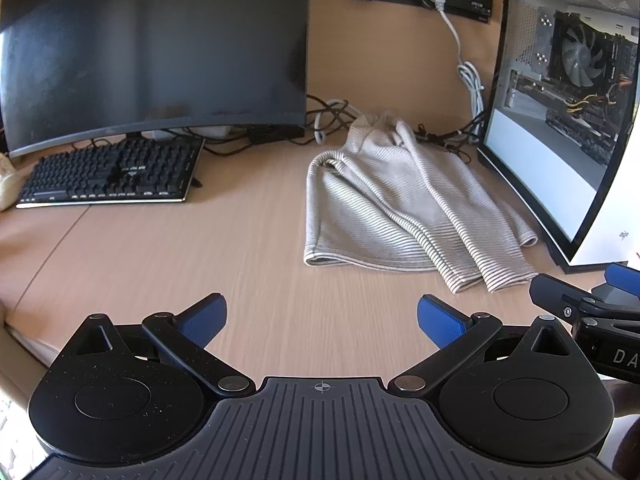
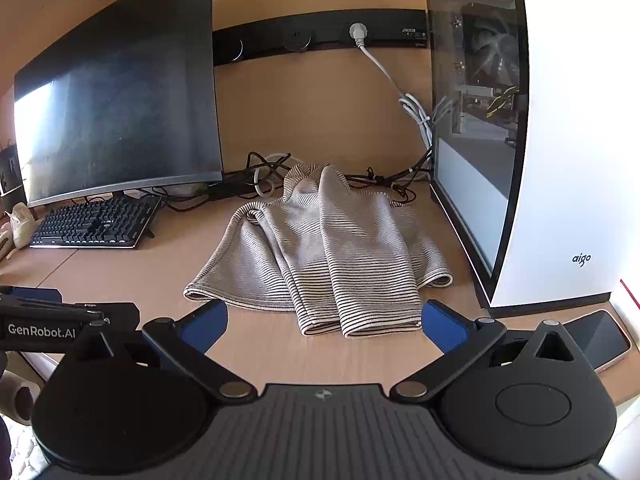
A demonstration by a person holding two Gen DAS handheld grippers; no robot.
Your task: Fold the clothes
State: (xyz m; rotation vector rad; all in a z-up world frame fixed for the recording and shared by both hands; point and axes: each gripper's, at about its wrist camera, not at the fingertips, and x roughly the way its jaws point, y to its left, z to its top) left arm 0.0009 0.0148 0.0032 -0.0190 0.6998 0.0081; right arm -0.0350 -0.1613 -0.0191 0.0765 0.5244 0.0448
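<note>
A beige striped garment [image 1: 400, 208] lies partly folded on the wooden desk [image 1: 240, 260], its sleeves laid over the body and pointing toward me. It also shows in the right wrist view [image 2: 328, 256]. My left gripper [image 1: 322, 320] is open and empty, above bare desk to the near left of the garment. My right gripper [image 2: 324, 324] is open and empty, just in front of the sleeve cuffs, not touching them. The right gripper's body shows at the right edge of the left wrist view [image 1: 592, 312].
A dark monitor [image 1: 152, 52] and black keyboard [image 1: 112, 174] stand at the back left. A white PC case [image 2: 560, 140] with a glass side stands right of the garment. Cables [image 2: 272, 172] lie behind it. A phone [image 2: 600, 340] lies at the near right.
</note>
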